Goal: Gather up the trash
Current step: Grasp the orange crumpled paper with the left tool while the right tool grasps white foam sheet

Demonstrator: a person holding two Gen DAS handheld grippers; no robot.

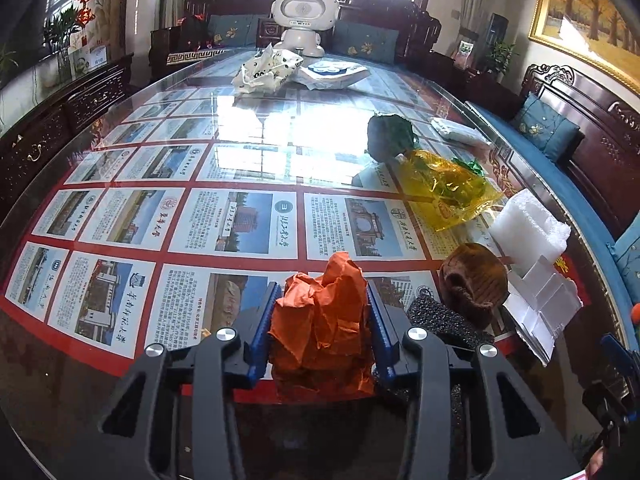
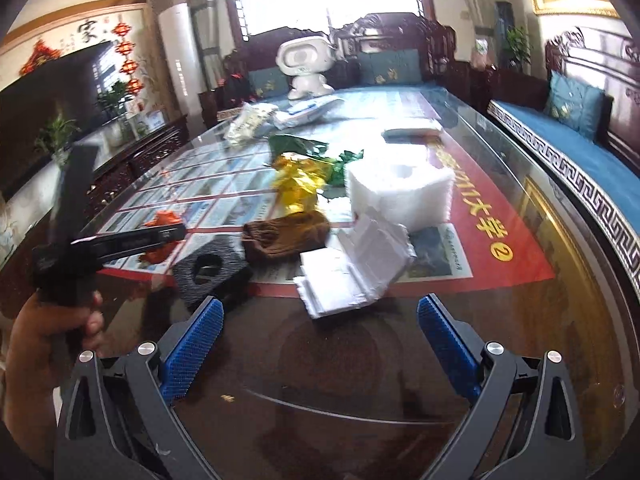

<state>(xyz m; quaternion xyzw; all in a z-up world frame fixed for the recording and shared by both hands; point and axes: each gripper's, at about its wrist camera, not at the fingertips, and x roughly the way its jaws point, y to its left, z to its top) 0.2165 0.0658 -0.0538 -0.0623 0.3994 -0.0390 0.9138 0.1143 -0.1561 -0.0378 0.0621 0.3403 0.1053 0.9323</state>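
The counter (image 1: 256, 132) is a long glass-topped one with printed sheets under the glass, and the trash sits clustered toward my right-hand edge, which is why both my arms work from this near end. Largest there is the white foam roll (image 2: 400, 192), with a folded white carton (image 2: 352, 268) leaning just in front of it. Behind them lies a yellow wrapper (image 1: 448, 188), then a brown knitted lump (image 1: 474, 280) touching a black foam ring (image 2: 210, 268). My right tongs (image 2: 320, 340) hang wide open and empty over bare glass just short of the carton (probably my next pick, I'd judge). My left tongs (image 1: 322, 316) are clamped on the crumpled orange paper (image 1: 324, 320), pads squeezing both its sides, low at the near edge of the counter.
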